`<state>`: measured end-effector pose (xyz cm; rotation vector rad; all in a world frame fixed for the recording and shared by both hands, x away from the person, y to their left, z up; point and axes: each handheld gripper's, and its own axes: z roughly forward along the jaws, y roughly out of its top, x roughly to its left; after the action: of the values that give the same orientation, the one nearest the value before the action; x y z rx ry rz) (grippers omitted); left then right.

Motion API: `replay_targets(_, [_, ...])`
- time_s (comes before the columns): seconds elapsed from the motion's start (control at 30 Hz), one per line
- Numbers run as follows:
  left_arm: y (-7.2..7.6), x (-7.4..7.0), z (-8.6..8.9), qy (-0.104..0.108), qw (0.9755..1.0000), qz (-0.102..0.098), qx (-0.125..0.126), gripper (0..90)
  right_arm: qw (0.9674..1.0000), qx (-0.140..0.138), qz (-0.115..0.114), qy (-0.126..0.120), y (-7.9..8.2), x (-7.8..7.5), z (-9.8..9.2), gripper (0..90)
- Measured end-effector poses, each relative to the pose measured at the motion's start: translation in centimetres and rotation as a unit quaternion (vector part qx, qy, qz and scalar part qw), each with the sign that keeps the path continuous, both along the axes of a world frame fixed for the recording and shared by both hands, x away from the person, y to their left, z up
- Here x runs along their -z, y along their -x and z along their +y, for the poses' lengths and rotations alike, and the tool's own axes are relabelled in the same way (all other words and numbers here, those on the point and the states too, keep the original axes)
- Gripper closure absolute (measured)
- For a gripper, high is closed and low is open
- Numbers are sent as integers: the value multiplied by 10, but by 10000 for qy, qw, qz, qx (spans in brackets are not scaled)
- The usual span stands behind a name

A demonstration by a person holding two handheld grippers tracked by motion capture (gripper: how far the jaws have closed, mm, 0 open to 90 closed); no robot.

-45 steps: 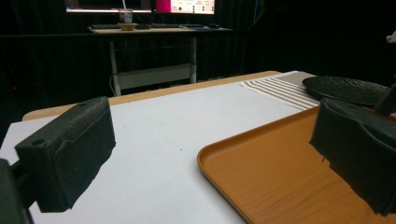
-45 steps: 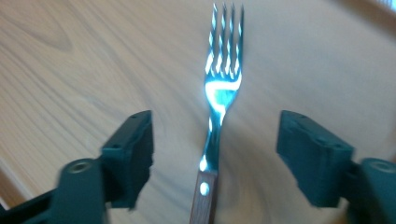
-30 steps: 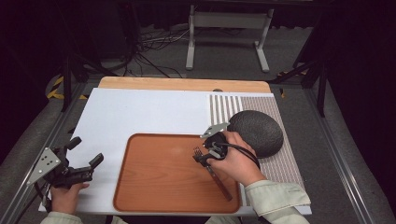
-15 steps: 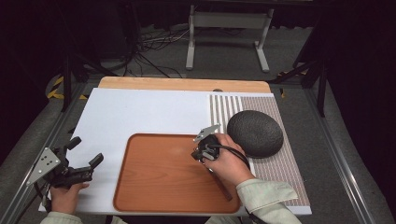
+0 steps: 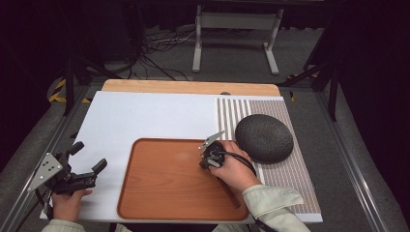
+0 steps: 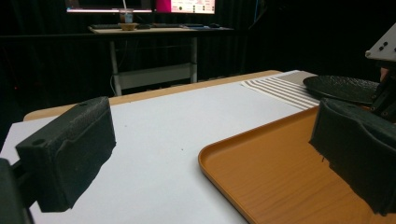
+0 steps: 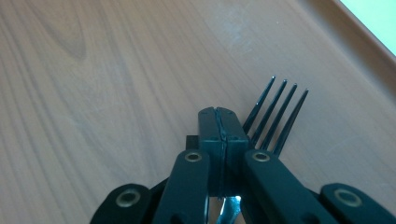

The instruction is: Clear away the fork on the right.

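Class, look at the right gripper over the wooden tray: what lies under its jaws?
Under the right gripper a dark fork lies on the wooden tray, its four tines fanning out past the shut jaws. The gripper covers the fork's handle.

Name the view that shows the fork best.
The right gripper view: the fork shows its four black tines over the tray, just past the shut fingers. In the high view the right hand covers it. The left gripper view gives no clear sight of it.

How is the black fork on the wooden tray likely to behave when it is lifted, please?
The fork looks thin and rigid, so it should probably stay stiff and feel light. Its flat shape makes rolling unlikely. The right tool pinches it on a narrow part, so it may pivot or slip on the smooth tray.
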<state>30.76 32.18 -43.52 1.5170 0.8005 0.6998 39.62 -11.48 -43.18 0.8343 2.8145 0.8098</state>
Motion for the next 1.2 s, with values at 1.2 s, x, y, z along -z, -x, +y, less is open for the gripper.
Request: replay_targets(1.2, [0,0,0,-11,10000,17,-21,9,9978,626,-121,163,-18,0,-39,900])
